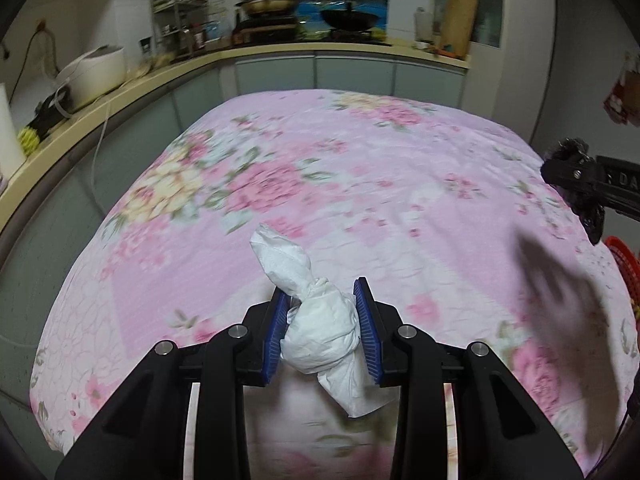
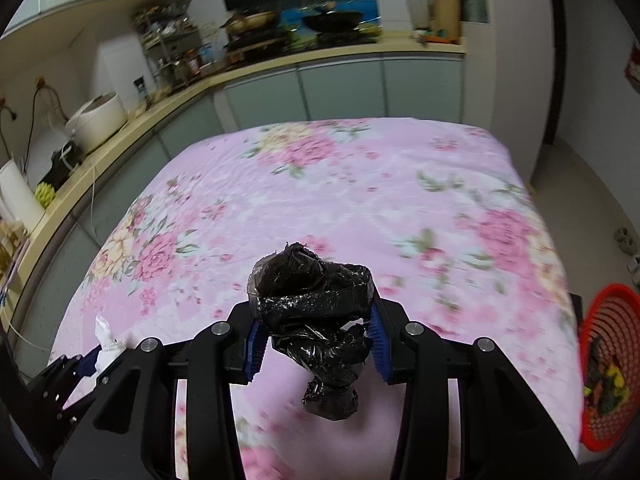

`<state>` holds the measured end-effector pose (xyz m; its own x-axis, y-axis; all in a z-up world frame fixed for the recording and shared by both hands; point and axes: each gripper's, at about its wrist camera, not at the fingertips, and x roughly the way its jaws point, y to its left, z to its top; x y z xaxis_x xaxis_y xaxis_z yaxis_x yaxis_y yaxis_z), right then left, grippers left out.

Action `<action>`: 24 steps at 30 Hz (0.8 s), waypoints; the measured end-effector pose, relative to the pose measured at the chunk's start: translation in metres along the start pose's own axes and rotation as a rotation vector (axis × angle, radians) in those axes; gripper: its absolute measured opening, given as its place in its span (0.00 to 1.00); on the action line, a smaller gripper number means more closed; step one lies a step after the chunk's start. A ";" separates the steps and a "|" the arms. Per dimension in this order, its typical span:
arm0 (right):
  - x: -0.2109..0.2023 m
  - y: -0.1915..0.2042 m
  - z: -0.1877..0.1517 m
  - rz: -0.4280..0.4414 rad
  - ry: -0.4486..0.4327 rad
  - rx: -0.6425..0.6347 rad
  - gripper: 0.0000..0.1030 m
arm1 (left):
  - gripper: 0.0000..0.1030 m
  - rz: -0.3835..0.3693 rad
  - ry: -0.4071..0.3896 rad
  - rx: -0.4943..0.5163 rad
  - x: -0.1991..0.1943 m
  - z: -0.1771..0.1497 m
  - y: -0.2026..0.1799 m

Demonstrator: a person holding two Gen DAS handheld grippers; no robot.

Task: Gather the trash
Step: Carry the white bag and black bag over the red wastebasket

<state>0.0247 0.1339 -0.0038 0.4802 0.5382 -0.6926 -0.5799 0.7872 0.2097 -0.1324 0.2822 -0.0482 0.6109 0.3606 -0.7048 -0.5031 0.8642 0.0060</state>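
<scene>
A twisted white tissue wad (image 1: 320,320) is pinched between the blue pads of the left gripper (image 1: 325,330), held clear above the pink floral tablecloth (image 1: 360,184). A crumpled black plastic bag (image 2: 314,320) is clamped in the right gripper (image 2: 316,336), likewise lifted off the cloth. Both pieces sit deep between the jaws, probably so they will not slip while carried. The red mesh basket (image 2: 608,360) stands beyond the cloth's right edge, lower down, with what seems to be scraps inside, though blur makes that uncertain; it looks like the drop point
</scene>
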 end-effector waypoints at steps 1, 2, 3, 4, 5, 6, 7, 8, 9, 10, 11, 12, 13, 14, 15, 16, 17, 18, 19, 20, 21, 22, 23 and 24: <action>-0.004 -0.004 -0.001 -0.009 -0.005 0.004 0.40 | 0.31 -0.005 -0.004 0.009 -0.001 0.001 -0.005; -0.009 -0.010 -0.003 -0.020 -0.012 0.011 0.40 | 0.31 -0.012 -0.009 0.019 -0.002 0.003 -0.010; -0.012 -0.014 -0.004 -0.026 -0.017 0.017 0.40 | 0.31 -0.019 -0.014 0.029 -0.003 0.004 -0.015; -0.018 -0.020 -0.005 -0.035 -0.023 0.027 0.40 | 0.31 -0.025 -0.017 0.038 -0.005 0.005 -0.020; -0.021 -0.025 -0.006 -0.042 -0.027 0.035 0.40 | 0.31 -0.030 -0.020 0.045 -0.006 0.006 -0.024; -0.025 -0.029 -0.007 -0.048 -0.032 0.043 0.40 | 0.31 -0.037 -0.024 0.054 -0.007 0.008 -0.030; -0.029 -0.034 -0.008 -0.054 -0.038 0.054 0.40 | 0.31 -0.041 -0.026 0.061 -0.007 0.009 -0.033; -0.032 -0.038 -0.009 -0.059 -0.042 0.062 0.40 | 0.31 -0.046 -0.030 0.071 -0.008 0.010 -0.039; -0.037 -0.044 -0.010 -0.067 -0.047 0.072 0.40 | 0.31 -0.049 -0.032 0.079 -0.009 0.011 -0.043; -0.040 -0.048 -0.011 -0.071 -0.052 0.080 0.40 | 0.31 -0.054 -0.037 0.090 -0.010 0.013 -0.048; -0.043 -0.052 -0.012 -0.076 -0.057 0.088 0.40 | 0.31 -0.058 -0.041 0.098 -0.011 0.014 -0.051; -0.046 -0.055 -0.013 -0.080 -0.060 0.094 0.40 | 0.31 -0.062 -0.045 0.106 -0.012 0.016 -0.055; -0.050 -0.060 -0.015 -0.088 -0.065 0.103 0.40 | 0.31 -0.066 -0.051 0.115 -0.014 0.018 -0.059; -0.053 -0.064 -0.016 -0.095 -0.069 0.109 0.40 | 0.31 -0.070 -0.057 0.123 -0.015 0.019 -0.064; -0.057 -0.070 -0.017 -0.104 -0.075 0.119 0.40 | 0.31 -0.075 -0.062 0.130 -0.016 0.021 -0.068; -0.060 -0.073 -0.019 -0.109 -0.078 0.126 0.40 | 0.31 -0.079 -0.066 0.136 -0.017 0.022 -0.071; -0.063 -0.078 -0.020 -0.115 -0.083 0.135 0.40 | 0.31 -0.083 -0.070 0.144 -0.018 0.024 -0.076; -0.066 -0.083 -0.021 -0.122 -0.086 0.141 0.40 | 0.31 -0.087 -0.075 0.151 -0.018 0.025 -0.080; -0.070 -0.088 -0.022 -0.130 -0.091 0.149 0.40 | 0.31 -0.091 -0.078 0.158 -0.019 0.026 -0.084; -0.073 -0.092 -0.023 -0.136 -0.095 0.154 0.40 | 0.31 -0.096 -0.081 0.164 -0.020 0.027 -0.088; -0.076 -0.095 -0.024 -0.141 -0.098 0.161 0.40 | 0.31 -0.099 -0.082 0.168 -0.020 0.027 -0.091; -0.079 -0.099 -0.025 -0.147 -0.102 0.168 0.40 | 0.31 -0.106 -0.084 0.174 -0.020 0.028 -0.095; -0.082 -0.102 -0.026 -0.151 -0.106 0.173 0.40 | 0.31 -0.110 -0.085 0.181 -0.020 0.029 -0.099; -0.086 -0.106 -0.027 -0.159 -0.111 0.180 0.40 | 0.31 -0.114 -0.086 0.187 -0.020 0.030 -0.103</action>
<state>0.0272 -0.0039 0.0145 0.6308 0.4257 -0.6487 -0.3697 0.8999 0.2311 -0.0748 0.1967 -0.0135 0.7112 0.2784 -0.6455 -0.3106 0.9482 0.0668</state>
